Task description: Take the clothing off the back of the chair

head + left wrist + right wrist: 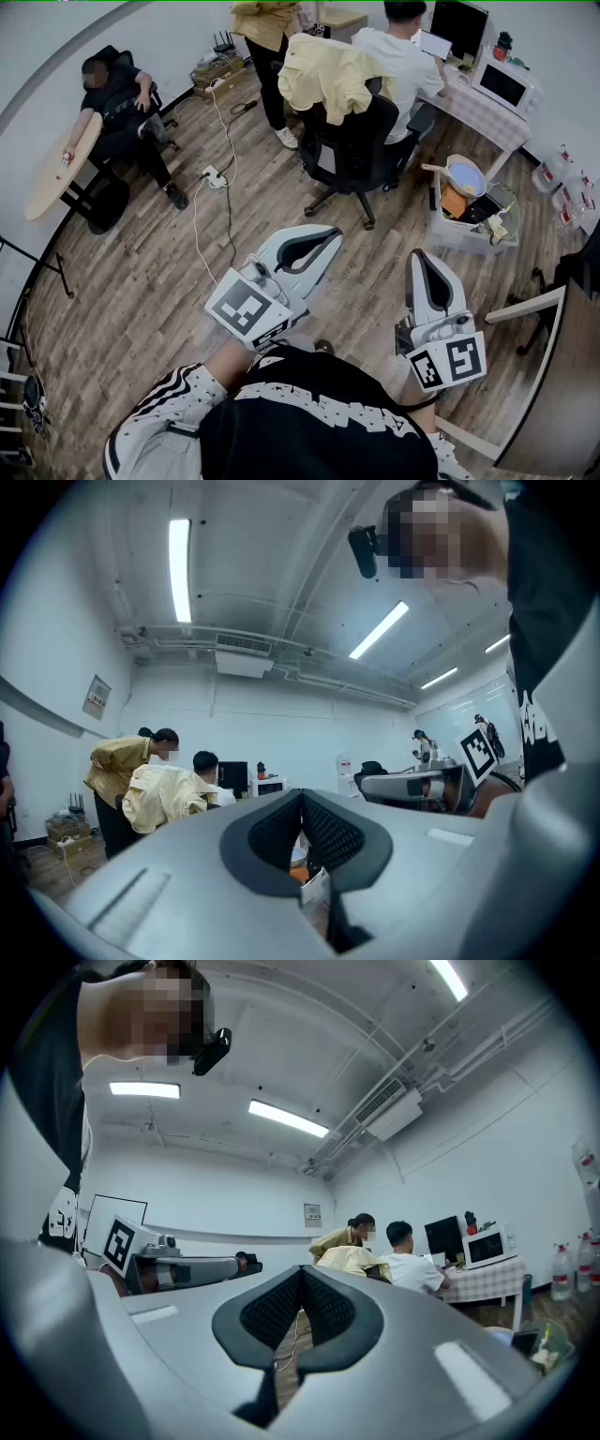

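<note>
Left gripper (323, 239) and right gripper (422, 261) are both fully closed, pads pressed together, with nothing between them. Both are held roughly level in front of the operator's body, well apart from the work.

Pale yellow jacket (323, 75): draped over the backrest of the black office chair (352, 150) across the room, with fabric hanging down the near side. A seated person in a white shirt (403, 56) occupies the chair and faces the desk (492, 117). A second person in a yellow top (262, 23) stands just beside the chair.

Hazards, as judged from this position:
- The jaws must open before contact; closed jaws would only push the fabric.
- A pull on one edge may drag the garment against the occupant's back or roll the castored chair.
- The power strip (214, 176) and its white cable lie on the floor near the approach path and may catch a foot.
- The storage crate (469, 211) stands near the chair on the right.

Surface: wood-plank floor (141, 272). Room: white-walled office with ceiling strip lights (178, 569), a round table (56, 173) at left and a microwave (504, 84) on the desk.
</note>
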`<act>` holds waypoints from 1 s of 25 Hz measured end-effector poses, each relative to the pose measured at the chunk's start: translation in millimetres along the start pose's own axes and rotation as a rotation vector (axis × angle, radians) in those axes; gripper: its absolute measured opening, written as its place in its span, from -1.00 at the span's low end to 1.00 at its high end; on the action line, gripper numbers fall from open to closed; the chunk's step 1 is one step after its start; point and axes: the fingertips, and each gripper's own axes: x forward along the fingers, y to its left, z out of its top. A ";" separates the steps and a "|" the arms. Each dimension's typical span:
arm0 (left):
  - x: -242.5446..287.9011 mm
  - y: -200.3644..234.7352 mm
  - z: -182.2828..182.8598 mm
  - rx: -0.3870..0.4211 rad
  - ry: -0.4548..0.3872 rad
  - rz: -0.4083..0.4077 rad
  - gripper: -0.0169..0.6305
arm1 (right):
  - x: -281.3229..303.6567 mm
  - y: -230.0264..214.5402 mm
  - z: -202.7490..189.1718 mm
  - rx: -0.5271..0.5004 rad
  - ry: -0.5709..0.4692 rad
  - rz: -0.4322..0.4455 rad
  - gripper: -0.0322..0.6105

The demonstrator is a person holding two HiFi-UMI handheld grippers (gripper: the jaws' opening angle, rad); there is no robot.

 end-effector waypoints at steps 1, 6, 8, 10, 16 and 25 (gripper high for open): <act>3.9 0.1 1.8 0.009 -0.006 -0.010 -0.95 | 0.2 -2.2 1.4 -0.002 -0.008 -0.009 -0.86; 15.9 0.0 5.2 0.032 -0.021 -0.027 -0.95 | 1.7 -9.8 5.8 0.007 -0.046 -0.021 -0.86; 15.3 0.9 3.9 0.033 -0.015 -0.019 -0.95 | 3.7 -9.6 5.2 0.017 -0.048 -0.015 -0.86; 14.5 2.7 2.6 0.045 -0.016 -0.012 -0.95 | 6.5 -9.0 4.3 0.017 -0.044 -0.010 -0.86; 15.2 5.8 1.4 0.067 -0.033 0.004 -0.95 | 12.6 -5.7 -2.3 0.025 -0.033 0.020 -0.85; 37.5 24.5 -14.0 0.085 0.043 0.009 -0.95 | 33.1 -15.2 -3.7 0.009 -0.006 0.014 -0.85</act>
